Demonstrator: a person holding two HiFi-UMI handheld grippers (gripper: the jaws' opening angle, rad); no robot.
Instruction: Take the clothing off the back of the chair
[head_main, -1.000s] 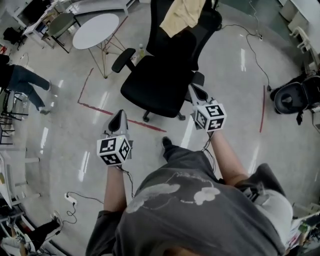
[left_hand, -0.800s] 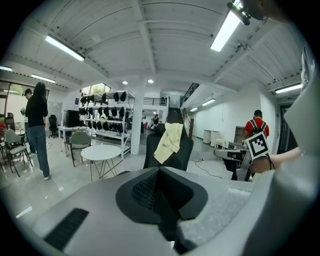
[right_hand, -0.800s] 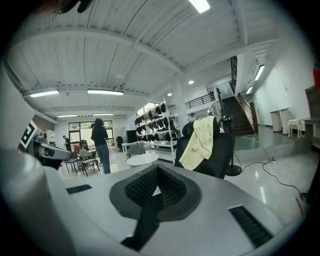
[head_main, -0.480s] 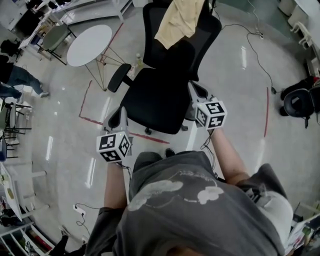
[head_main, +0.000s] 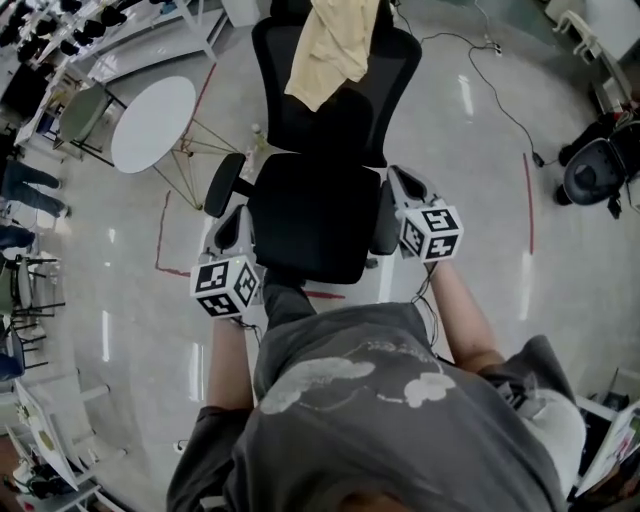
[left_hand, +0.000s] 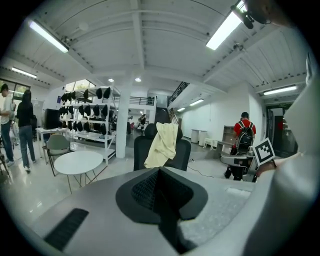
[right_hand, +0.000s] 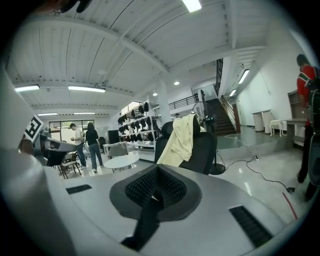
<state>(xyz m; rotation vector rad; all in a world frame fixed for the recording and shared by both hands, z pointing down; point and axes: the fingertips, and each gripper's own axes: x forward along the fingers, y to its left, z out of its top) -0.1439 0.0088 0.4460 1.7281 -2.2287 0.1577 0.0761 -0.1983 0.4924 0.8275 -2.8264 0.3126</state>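
A pale yellow garment (head_main: 330, 50) hangs over the top of the backrest of a black office chair (head_main: 320, 215). In the left gripper view the garment (left_hand: 162, 145) drapes down the backrest's front, well ahead of the jaws. The right gripper view shows the same garment (right_hand: 182, 139) on the chair (right_hand: 206, 150). My left gripper (head_main: 232, 228) is beside the seat's left edge, near the armrest, shut and empty. At the seat's right edge my right gripper (head_main: 403, 185) is also shut with nothing in it. Both point toward the backrest, still apart from the garment.
A white round table (head_main: 150, 122) on thin legs stands left of the chair, with a grey chair (head_main: 85, 110) beyond it. Red tape lines (head_main: 165, 225) and a cable (head_main: 500, 90) cross the shiny floor. Another black chair (head_main: 595, 170) is at the right. People stand far left.
Both grippers have come forward toward the chair and now flank its seat. The chair and garment sit closer and more central in the head view.
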